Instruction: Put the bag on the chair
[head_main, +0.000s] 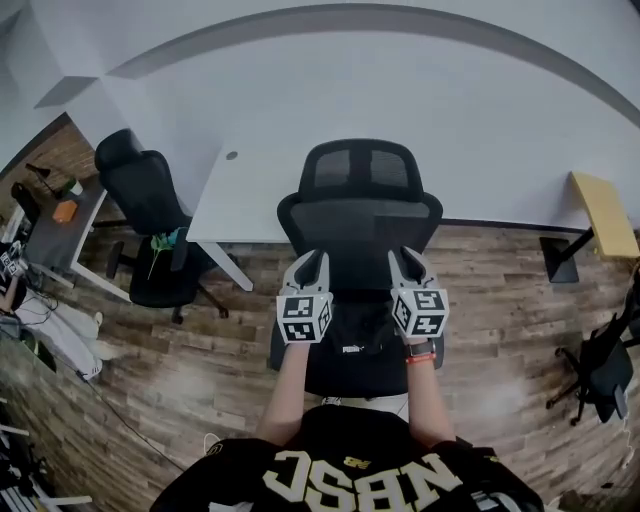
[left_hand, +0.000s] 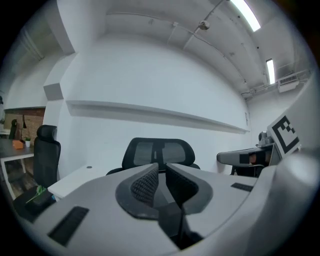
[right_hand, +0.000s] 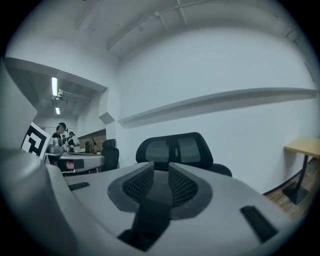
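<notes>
A black mesh office chair (head_main: 360, 215) stands in front of me. A black bag (head_main: 358, 325) with a small white logo lies on its seat. My left gripper (head_main: 314, 258) and right gripper (head_main: 404, 254) hover side by side over the seat, one on each side of the bag, pointing at the backrest. In the left gripper view the left gripper (left_hand: 163, 166) shows only a narrow slit with nothing in it, and the chair (left_hand: 157, 150) lies beyond. The right gripper (right_hand: 169, 165) stands slightly wider, also empty, facing the chair (right_hand: 175, 147).
A white desk (head_main: 225, 200) stands behind the chair against the white wall. A second black chair (head_main: 150, 210) is at the left, near a grey desk with an orange item (head_main: 65, 211). A yellow-topped table (head_main: 605, 212) and another chair (head_main: 605, 365) stand at the right. People (right_hand: 62, 132) stand far off.
</notes>
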